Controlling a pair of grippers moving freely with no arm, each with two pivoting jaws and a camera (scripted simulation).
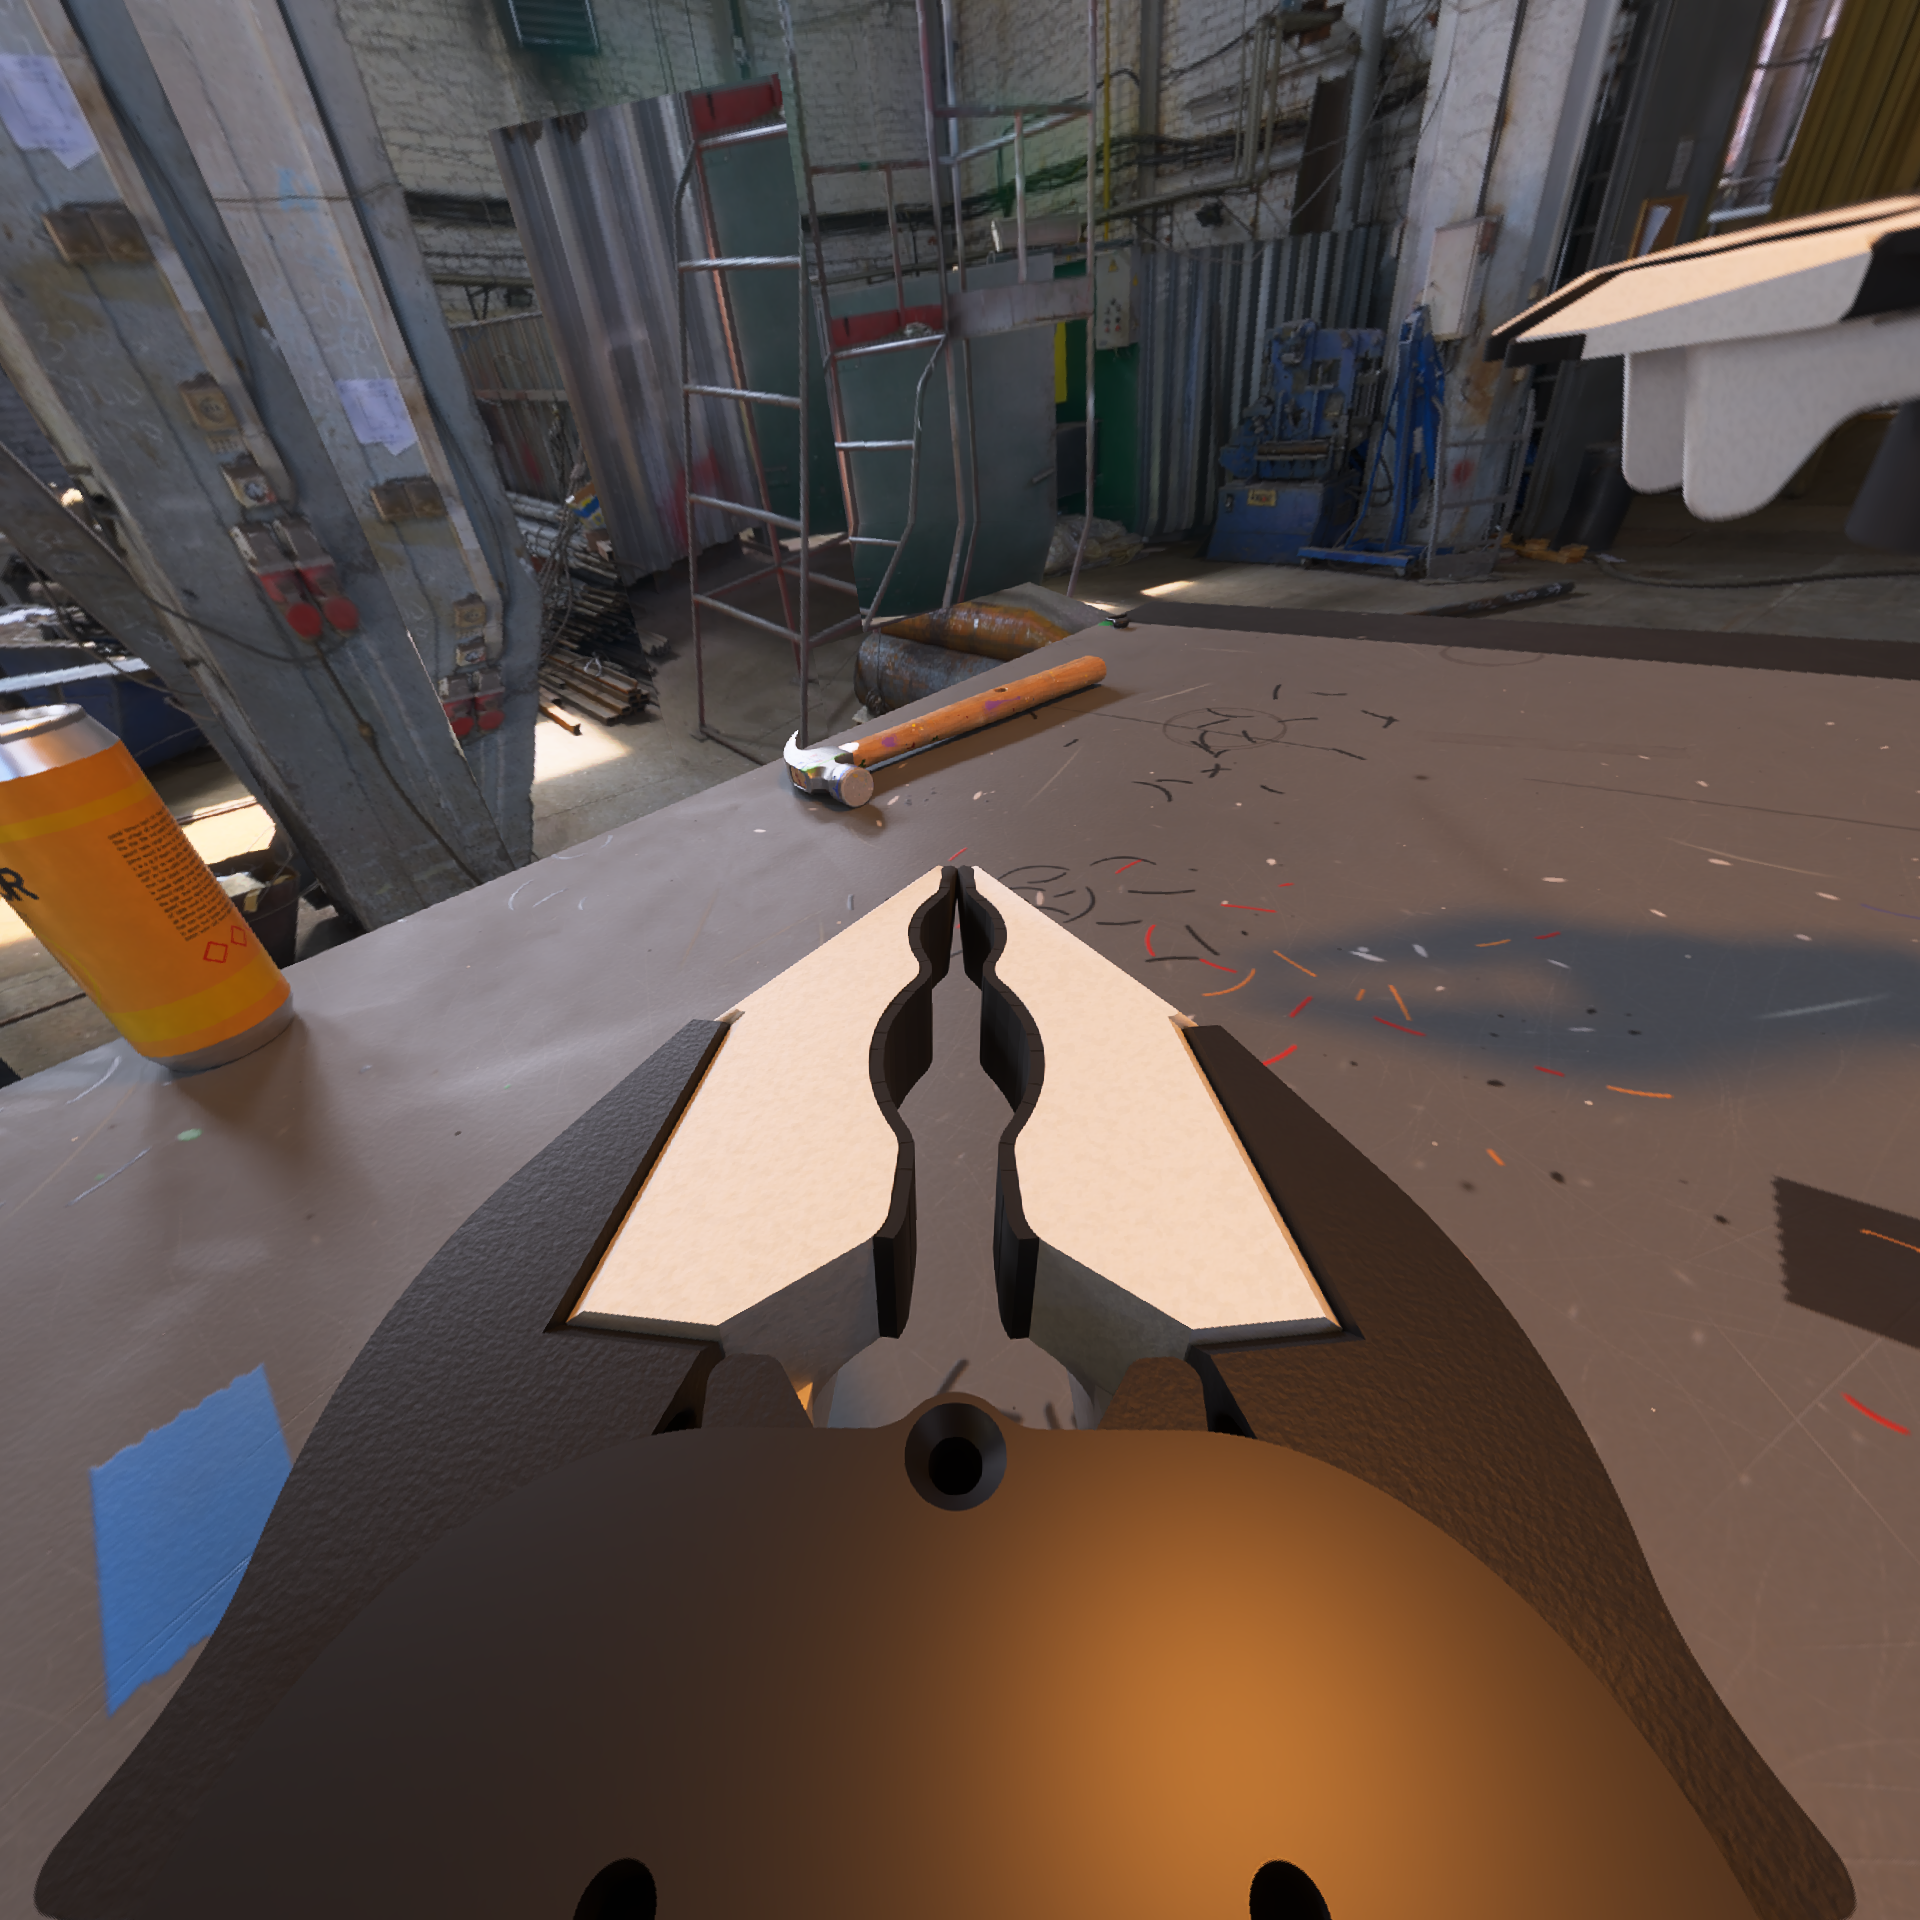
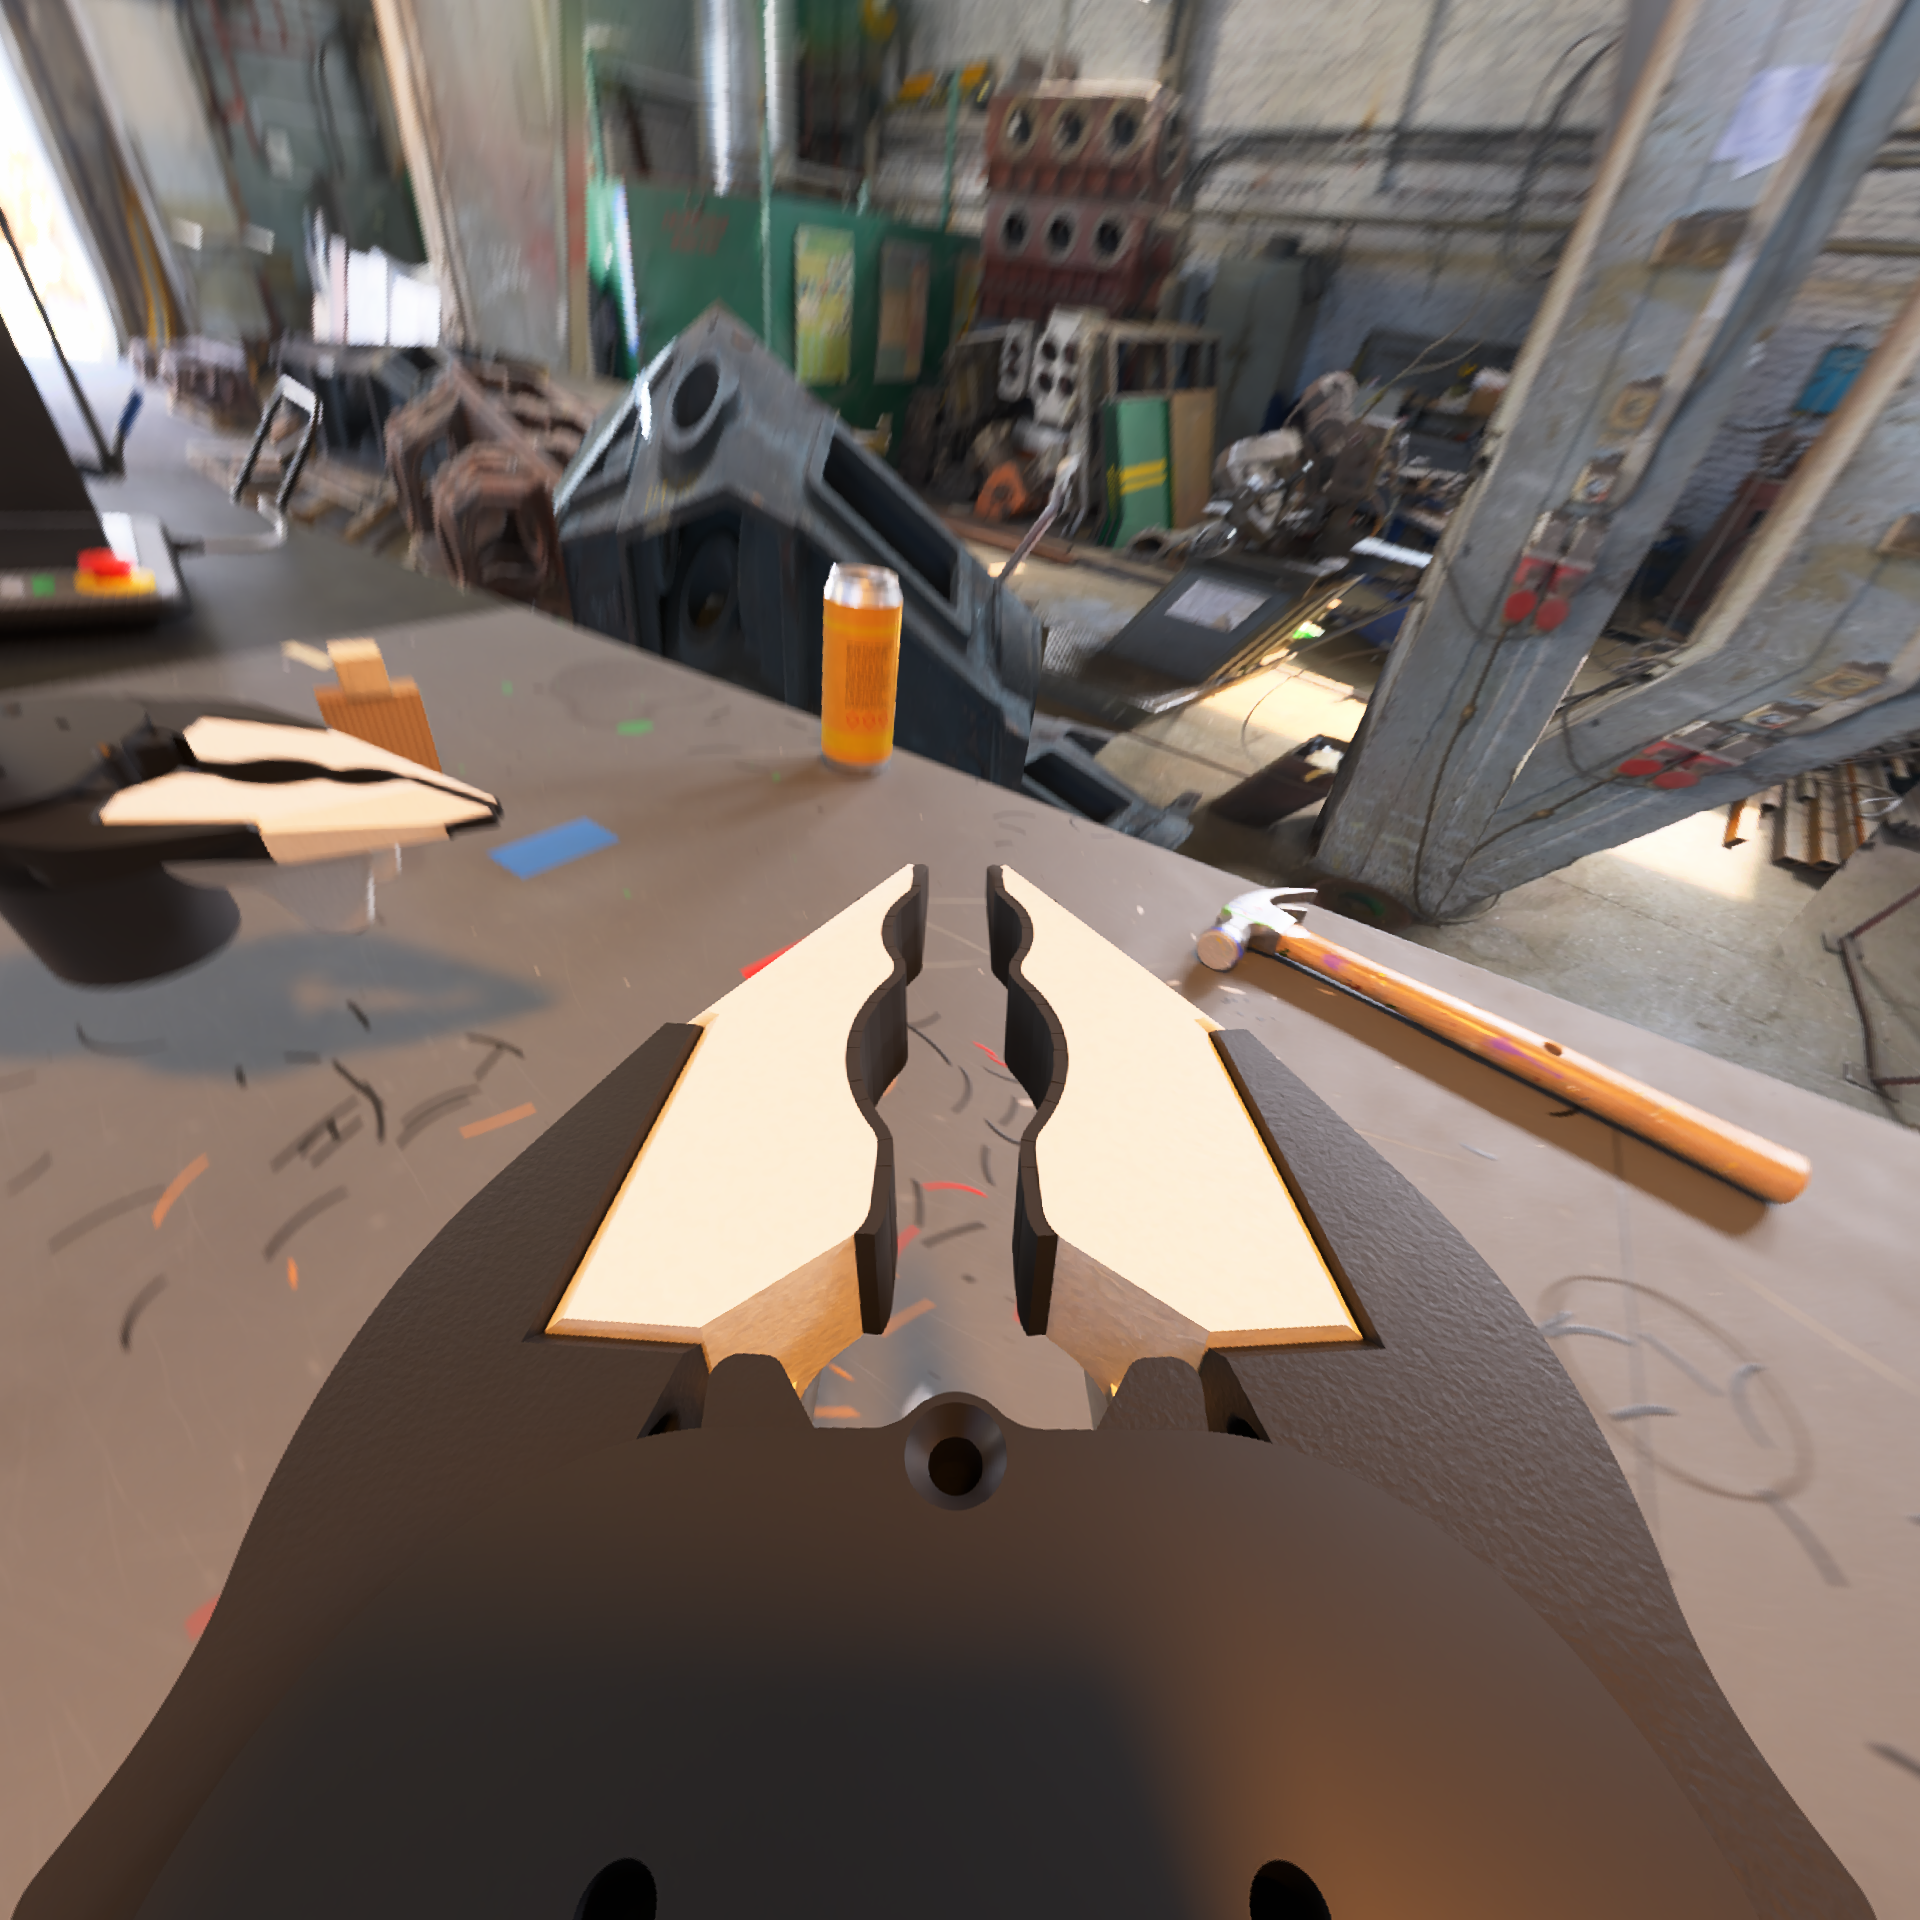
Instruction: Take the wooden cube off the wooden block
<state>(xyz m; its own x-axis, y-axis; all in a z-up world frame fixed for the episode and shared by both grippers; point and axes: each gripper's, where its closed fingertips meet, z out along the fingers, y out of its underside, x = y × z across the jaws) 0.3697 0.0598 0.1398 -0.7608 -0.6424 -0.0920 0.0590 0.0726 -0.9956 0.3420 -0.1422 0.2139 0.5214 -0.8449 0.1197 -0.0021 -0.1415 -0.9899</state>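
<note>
In the right wrist view a small wooden cube [image 2: 358,663] sits on top of a ribbed wooden block [image 2: 387,722] at the far left of the brown table [image 2: 1351,1403]. My left gripper [image 2: 488,805] partly hides the block; it hovers in front of it with its jaws shut and empty. In its own view the left gripper [image 1: 956,878] has its fingertips touching, and neither the cube nor the block shows there. My right gripper [image 2: 956,883] is open by a narrow gap and empty, over the table's middle and well away from the block. It also shows in the left wrist view [image 1: 1714,343].
An orange can [image 2: 860,675] [image 1: 125,894] stands near the table's edge. A hammer [image 2: 1496,1049] [image 1: 935,732] lies by the edge. A blue tape patch [image 2: 551,844] [image 1: 177,1527] is stuck to the table. A control box with a red button [image 2: 94,577] sits far left.
</note>
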